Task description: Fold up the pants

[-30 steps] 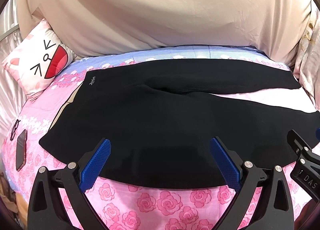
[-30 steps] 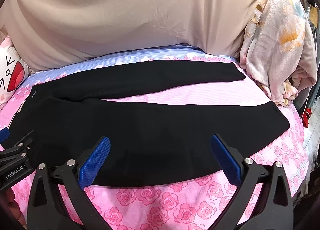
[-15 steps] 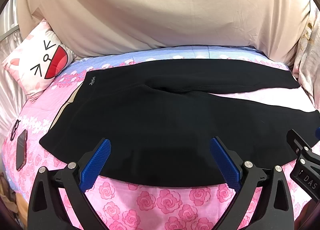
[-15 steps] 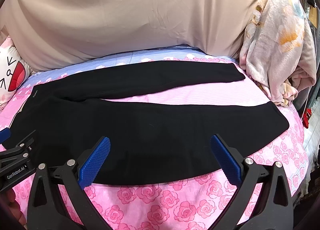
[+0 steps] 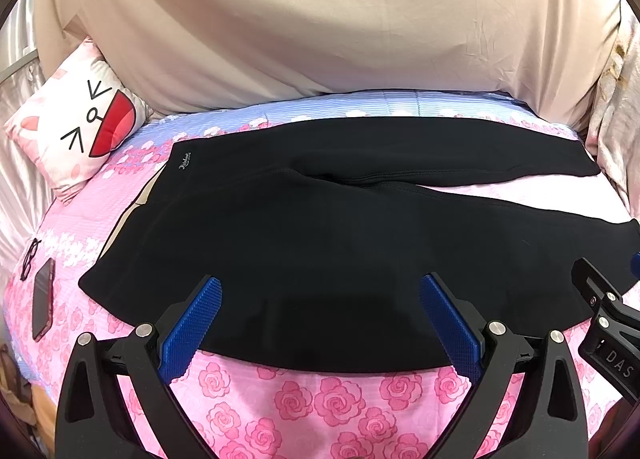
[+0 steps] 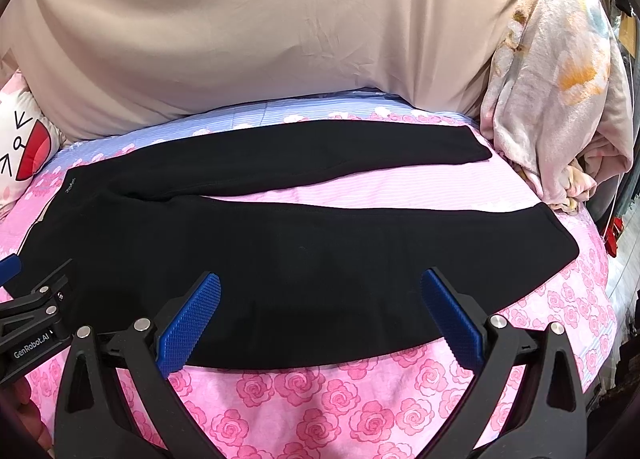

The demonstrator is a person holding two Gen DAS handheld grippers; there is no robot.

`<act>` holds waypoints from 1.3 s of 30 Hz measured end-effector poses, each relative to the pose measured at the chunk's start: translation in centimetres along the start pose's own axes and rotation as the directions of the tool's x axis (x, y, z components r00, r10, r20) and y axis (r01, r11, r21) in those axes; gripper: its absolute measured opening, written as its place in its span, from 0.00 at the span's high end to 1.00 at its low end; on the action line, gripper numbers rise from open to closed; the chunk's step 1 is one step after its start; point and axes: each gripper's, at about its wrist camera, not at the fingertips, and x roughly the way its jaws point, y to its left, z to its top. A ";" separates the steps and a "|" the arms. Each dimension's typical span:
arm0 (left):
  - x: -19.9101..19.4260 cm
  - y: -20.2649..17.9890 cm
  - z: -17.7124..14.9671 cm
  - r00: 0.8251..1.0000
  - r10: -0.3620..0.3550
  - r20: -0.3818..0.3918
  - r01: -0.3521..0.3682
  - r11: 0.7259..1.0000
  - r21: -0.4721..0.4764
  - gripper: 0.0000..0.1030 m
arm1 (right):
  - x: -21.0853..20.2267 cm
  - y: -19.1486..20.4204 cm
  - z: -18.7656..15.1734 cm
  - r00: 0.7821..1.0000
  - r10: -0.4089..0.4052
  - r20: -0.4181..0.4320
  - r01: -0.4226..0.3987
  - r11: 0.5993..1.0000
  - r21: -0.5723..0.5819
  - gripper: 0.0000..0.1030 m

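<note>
Left wrist view: pants (image 5: 320, 227) lie beyond both grippers' wide-spread, empty jaws.

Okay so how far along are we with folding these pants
Barely started. Done: the black pants lie spread flat on the rose-print bed cover, legs apart in a V, waistband toward the cat pillow. In hand: nothing; the left gripper and right gripper are both open above the near leg's edge. Left: bring one leg over the other, then fold lengthwise.
</note>
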 end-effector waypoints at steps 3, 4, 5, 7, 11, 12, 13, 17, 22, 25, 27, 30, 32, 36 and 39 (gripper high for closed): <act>0.1 0.1 0.0 1.000 -0.001 -0.001 0.001 1.000 0.001 0.05 | 0.0 0.0 0.0 1.000 0.000 -0.003 0.000 1.000 -0.001 0.05; 0.1 0.1 0.0 1.000 -0.001 -0.002 0.001 1.000 0.001 0.05 | 0.0 0.1 0.0 1.000 0.000 -0.002 0.000 1.000 0.000 0.05; 0.1 0.1 0.0 1.000 0.000 -0.002 0.000 1.000 0.001 0.05 | -0.1 0.0 0.0 1.000 -0.001 -0.001 0.001 1.000 0.000 0.05; 0.1 0.1 0.0 1.000 -0.001 -0.002 0.001 1.000 0.002 0.05 | 0.0 0.1 0.1 1.000 0.000 -0.003 0.000 1.000 -0.001 0.05; 0.1 0.1 0.0 1.000 0.000 -0.002 0.000 1.000 0.001 0.05 | 0.0 0.1 0.1 1.000 0.000 -0.003 0.000 1.000 -0.001 0.05; 0.1 0.1 -0.1 1.000 0.000 -0.002 0.000 1.000 0.002 0.05 | 0.0 0.0 0.1 1.000 0.000 -0.003 0.000 1.000 -0.001 0.05; 0.1 0.1 0.0 1.000 0.001 -0.002 -0.001 1.000 0.003 0.05 | 0.0 0.1 0.1 1.000 -0.001 -0.003 0.001 1.000 -0.002 0.05; 0.1 0.0 -0.1 1.000 0.001 -0.002 -0.001 1.000 0.004 0.05 | 0.0 0.1 0.0 1.000 -0.001 -0.004 0.001 1.000 -0.001 0.05; 0.1 0.0 0.0 1.000 0.001 -0.004 -0.001 1.000 0.005 0.05 | 0.1 0.1 0.1 1.000 0.000 -0.005 0.000 1.000 0.001 0.05; 0.1 0.0 0.0 1.000 0.001 -0.003 -0.001 1.000 0.005 0.05 | 0.2 0.1 0.1 1.000 0.000 -0.007 0.000 1.000 0.000 0.05; 0.2 -0.1 0.1 1.000 0.002 -0.004 -0.002 1.000 0.005 0.05 | 0.2 0.2 0.1 1.000 0.001 -0.008 -0.001 1.000 0.000 0.05; 0.4 -0.1 0.3 1.000 -0.001 -0.008 0.001 1.000 0.004 0.05 | 0.4 0.1 0.3 1.000 0.002 -0.008 -0.002 1.000 -0.002 0.05; 0.9 0.1 0.7 1.000 -0.011 -0.014 0.011 1.000 0.000 0.05 | 0.8 -0.2 0.6 1.000 0.002 -0.007 -0.002 1.000 0.000 0.05; 2.2 1.3 2.0 1.000 -0.007 -0.013 0.006 1.000 -0.022 0.05 | 2.4 -2.6 2.1 0.999 0.041 -0.005 -0.041 0.999 0.036 0.05; 3.9 3.1 4.1 1.000 0.019 0.000 -0.019 0.999 -0.039 0.05 | 4.2 -5.5 4.4 0.997 0.068 0.024 -0.069 0.997 0.046 0.05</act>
